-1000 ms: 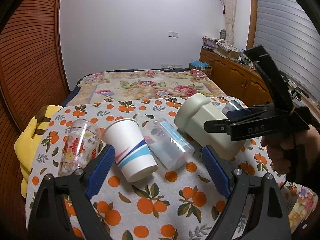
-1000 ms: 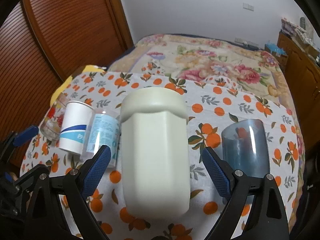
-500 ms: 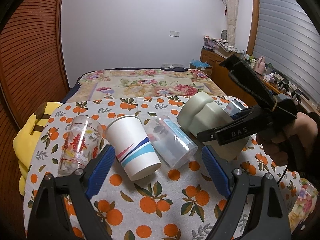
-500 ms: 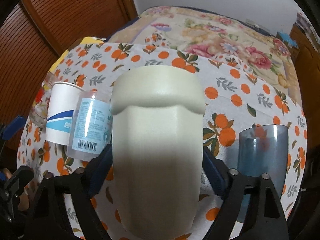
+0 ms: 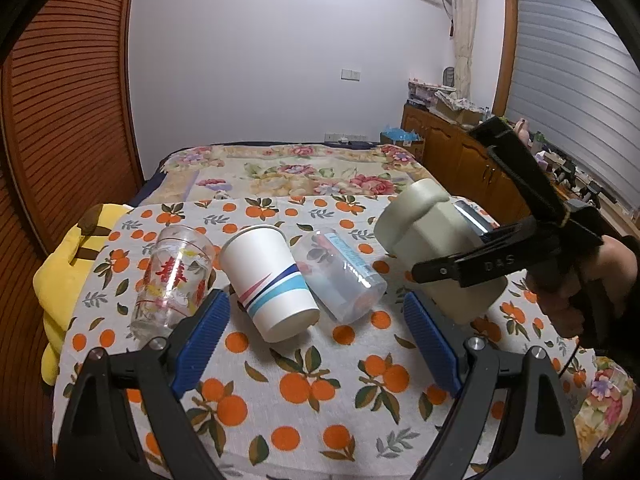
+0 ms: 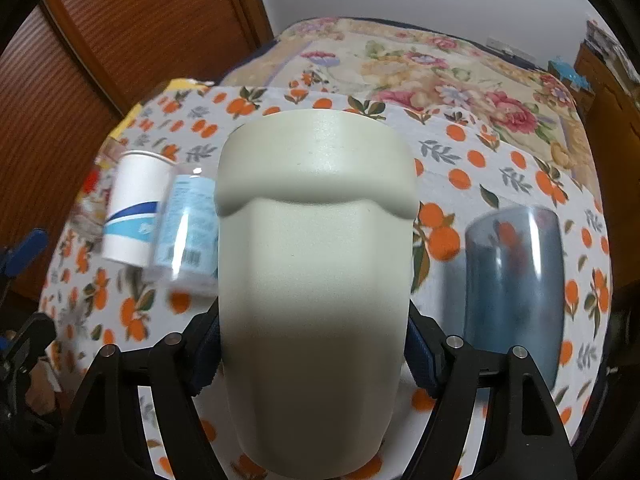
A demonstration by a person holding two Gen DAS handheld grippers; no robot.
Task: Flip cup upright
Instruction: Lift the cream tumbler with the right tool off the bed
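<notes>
A pale green cup [image 6: 316, 280] fills the right wrist view, its thick rim pointing away. My right gripper [image 6: 314, 354] is shut on its body and holds it tilted, lifted off the cloth. In the left wrist view the same cup [image 5: 436, 248] hangs tilted in the right gripper [image 5: 472, 268] at the right. My left gripper [image 5: 316, 340] is open and empty, low over the cloth in front of a lying paper cup [image 5: 268, 280].
On the orange-print tablecloth [image 5: 320, 392] lie a printed glass [image 5: 172, 276], the paper cup and a clear labelled cup [image 5: 344, 276]. A blue-grey translucent cup [image 6: 516, 280] lies to the right. A yellow plush [image 5: 64, 272] is at the left edge; a bed is behind.
My right gripper closed on the pale green cup and raised it off the table, tilting its rim end upward. My left gripper stayed open and drew back slightly.
</notes>
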